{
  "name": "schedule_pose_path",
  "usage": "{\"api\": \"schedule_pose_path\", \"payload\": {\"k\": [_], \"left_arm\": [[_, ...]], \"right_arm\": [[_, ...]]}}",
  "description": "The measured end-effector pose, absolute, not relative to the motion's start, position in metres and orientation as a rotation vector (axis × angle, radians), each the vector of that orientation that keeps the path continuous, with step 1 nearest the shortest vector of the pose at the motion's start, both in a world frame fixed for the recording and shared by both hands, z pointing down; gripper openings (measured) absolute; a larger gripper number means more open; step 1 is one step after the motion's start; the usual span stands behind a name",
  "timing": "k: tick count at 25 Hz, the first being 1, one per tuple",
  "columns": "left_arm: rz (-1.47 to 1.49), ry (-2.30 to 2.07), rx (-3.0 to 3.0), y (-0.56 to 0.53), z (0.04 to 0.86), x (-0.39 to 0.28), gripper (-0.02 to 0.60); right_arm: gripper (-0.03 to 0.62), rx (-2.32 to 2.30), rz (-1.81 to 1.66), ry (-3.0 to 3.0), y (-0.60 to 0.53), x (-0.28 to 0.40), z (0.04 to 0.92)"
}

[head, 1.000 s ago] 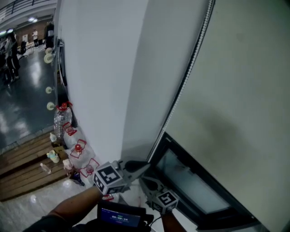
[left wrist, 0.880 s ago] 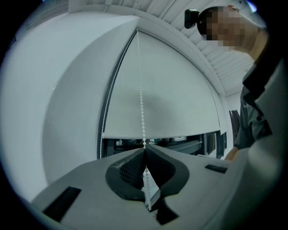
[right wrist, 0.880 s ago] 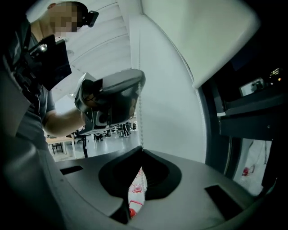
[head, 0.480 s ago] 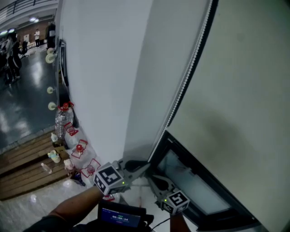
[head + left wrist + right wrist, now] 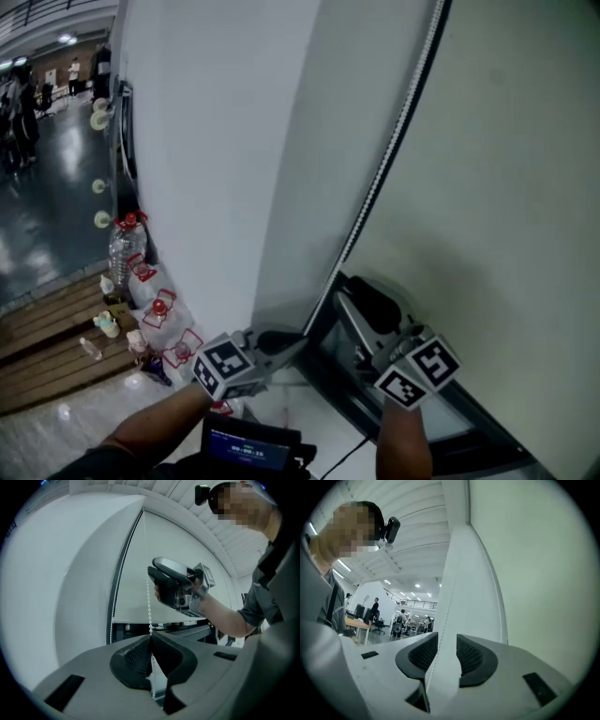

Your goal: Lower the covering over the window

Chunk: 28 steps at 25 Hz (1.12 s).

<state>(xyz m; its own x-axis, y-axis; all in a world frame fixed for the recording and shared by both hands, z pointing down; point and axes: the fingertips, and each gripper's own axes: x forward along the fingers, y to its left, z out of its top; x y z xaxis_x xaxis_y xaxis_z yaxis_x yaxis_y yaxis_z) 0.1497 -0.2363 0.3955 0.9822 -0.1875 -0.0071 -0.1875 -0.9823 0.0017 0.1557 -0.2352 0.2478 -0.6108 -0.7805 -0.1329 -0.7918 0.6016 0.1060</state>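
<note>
**Head view:** one blind (image 5: 506, 187) hanging over the window (image 5: 326, 361), bottom edge stopping short of the sill, a strip of glass left bare. One bead chain (image 5: 394, 131) running down the blind's left edge. Two tools: left tool (image 5: 295, 342) low and level at the chain's foot, right tool (image 5: 345, 289) higher, beside the chain near the blind's lower corner.

**Left gripper view:** clenched on the chain, one strand pinched between the ribbed pads and dangling below them. Two strands to count here: the pinched one and a second further left along the frame.

**Right gripper view:** released, just opened wide, one strand passing between the pads without being pinched. The other strand off to the right.

**Likely handling:** light, thin and limp, with smooth beads prone to slipping yet apt to seat in the ribbing. Best taken on a single strand, squarely across the pads, high enough for a long pull along its line. Sideways tugs likely to skip beads.
</note>
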Motion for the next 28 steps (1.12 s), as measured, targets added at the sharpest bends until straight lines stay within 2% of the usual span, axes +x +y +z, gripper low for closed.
{"api": "schedule_pose_path", "payload": {"k": [8,9,13,18,28], "left_arm": [[0.001,-0.276,3.113,-0.226,0.396,0.152,-0.002],[0.005,-0.275,3.118,-0.225,0.396,0.152,-0.002],[0.006,-0.274,3.117,-0.224,0.396,0.155,-0.002],[-0.001,-0.293,3.117,-0.229,0.395,0.152,-0.002],[-0.023,-0.297,3.11,-0.232,0.398,0.155,-0.002]], "right_arm": [[0.124,-1.26,0.327,2.726,-0.245,0.142,0.19],[0.094,-1.254,0.331,2.73,-0.246,0.141,0.188],[0.052,-1.254,0.347,2.728,-0.248,0.14,0.181],[0.018,-1.196,0.286,2.708,-0.249,0.139,0.18],[0.006,-1.22,0.318,2.675,-0.25,0.141,0.183]]}}
